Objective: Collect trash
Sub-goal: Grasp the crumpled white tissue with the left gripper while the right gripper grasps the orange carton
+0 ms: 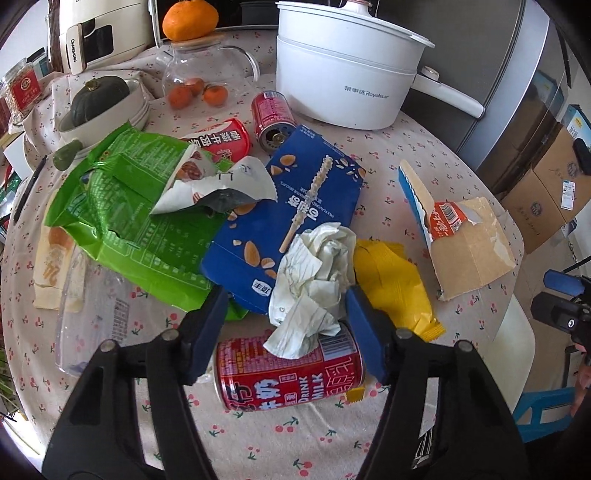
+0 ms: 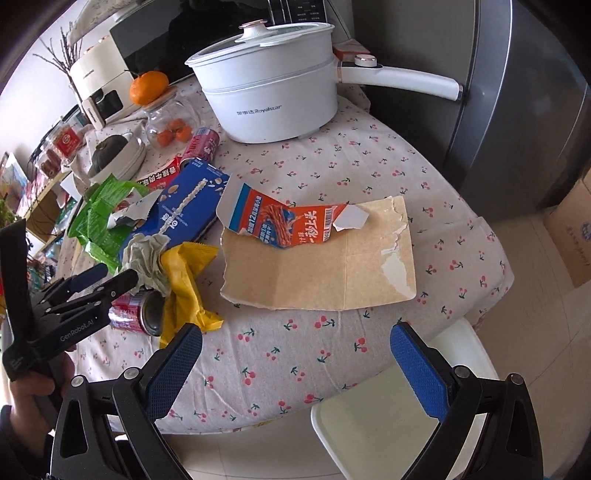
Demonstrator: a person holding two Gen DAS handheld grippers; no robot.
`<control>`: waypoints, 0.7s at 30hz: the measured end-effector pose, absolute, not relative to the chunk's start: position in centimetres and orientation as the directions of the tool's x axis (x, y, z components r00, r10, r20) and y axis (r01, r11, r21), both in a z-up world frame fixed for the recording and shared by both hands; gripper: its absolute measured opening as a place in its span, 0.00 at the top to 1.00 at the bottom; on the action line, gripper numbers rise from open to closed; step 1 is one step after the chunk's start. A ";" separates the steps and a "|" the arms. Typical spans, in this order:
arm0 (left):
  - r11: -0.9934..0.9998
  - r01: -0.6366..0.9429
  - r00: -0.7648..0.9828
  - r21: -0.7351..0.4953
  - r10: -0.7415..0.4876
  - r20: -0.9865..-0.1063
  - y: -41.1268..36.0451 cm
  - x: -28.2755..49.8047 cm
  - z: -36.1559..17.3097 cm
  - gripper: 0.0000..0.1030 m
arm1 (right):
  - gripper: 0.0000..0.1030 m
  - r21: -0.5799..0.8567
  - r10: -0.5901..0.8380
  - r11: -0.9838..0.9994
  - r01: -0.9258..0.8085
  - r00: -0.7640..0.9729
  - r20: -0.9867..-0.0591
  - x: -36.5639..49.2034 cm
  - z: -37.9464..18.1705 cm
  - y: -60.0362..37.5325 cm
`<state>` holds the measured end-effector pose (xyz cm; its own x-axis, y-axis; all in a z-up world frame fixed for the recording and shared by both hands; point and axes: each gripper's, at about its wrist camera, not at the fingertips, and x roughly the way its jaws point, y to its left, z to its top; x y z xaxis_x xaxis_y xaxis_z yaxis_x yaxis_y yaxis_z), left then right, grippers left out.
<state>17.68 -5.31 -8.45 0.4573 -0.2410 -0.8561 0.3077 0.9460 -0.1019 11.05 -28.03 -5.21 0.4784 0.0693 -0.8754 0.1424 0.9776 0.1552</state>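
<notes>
Where the crumpled tissue (image 1: 314, 273) droops over the red can (image 1: 291, 369) lying on its side, it hides part of the label, and I cannot tell whether the left gripper (image 1: 288, 325) is pressing on anything. Its fingers (image 1: 207, 332) stand partly apart, one on each side of the tissue and the can's upper edge, close to both. A green bag (image 1: 122, 218) covers part of a clear plastic tray (image 1: 92, 314), which is hard to make out. Behind, a glass jug (image 1: 195, 74) holds small oranges, with a bigger orange (image 1: 190, 18) sitting on its lid, and a bowl (image 1: 107, 118) holds a dark green squash. A white pot (image 2: 273, 103) stands lidded at the back of the counter (image 2: 332, 170). The blue box (image 1: 288, 206), yellow wrapper (image 1: 395, 288) and torn carton (image 2: 321, 254) lie flat among the litter. The right gripper (image 2: 295, 369) hangs wide open near the counter's edge, empty, over a white chair (image 2: 388, 424).
</notes>
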 end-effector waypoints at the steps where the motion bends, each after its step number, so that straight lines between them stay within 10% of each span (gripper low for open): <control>1: 0.946 0.303 0.449 -0.119 -0.251 -0.858 -5.3 17.9 -8.6 0.49 | 0.02 0.178 0.088 0.973 0.147 0.473 -0.876 11.5 -5.5 -28.1; 3: 0.945 0.288 0.434 -0.153 -0.271 -0.859 -5.4 18.1 -8.6 0.74 | 0.03 0.200 0.109 0.968 0.149 0.469 -0.876 12.2 -5.8 -28.0; 21: 0.965 0.248 0.549 -0.089 -0.215 -0.808 -1.0 14.2 -4.2 0.79 | 0.46 0.227 0.130 0.961 0.156 0.470 -0.873 17.9 -9.8 -22.9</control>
<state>14.25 -1.02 -4.22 0.5488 -0.2152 -0.8078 0.2478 0.9648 -0.0886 17.86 -22.85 -9.75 0.4704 0.1296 -0.8729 0.1564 0.9612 0.2270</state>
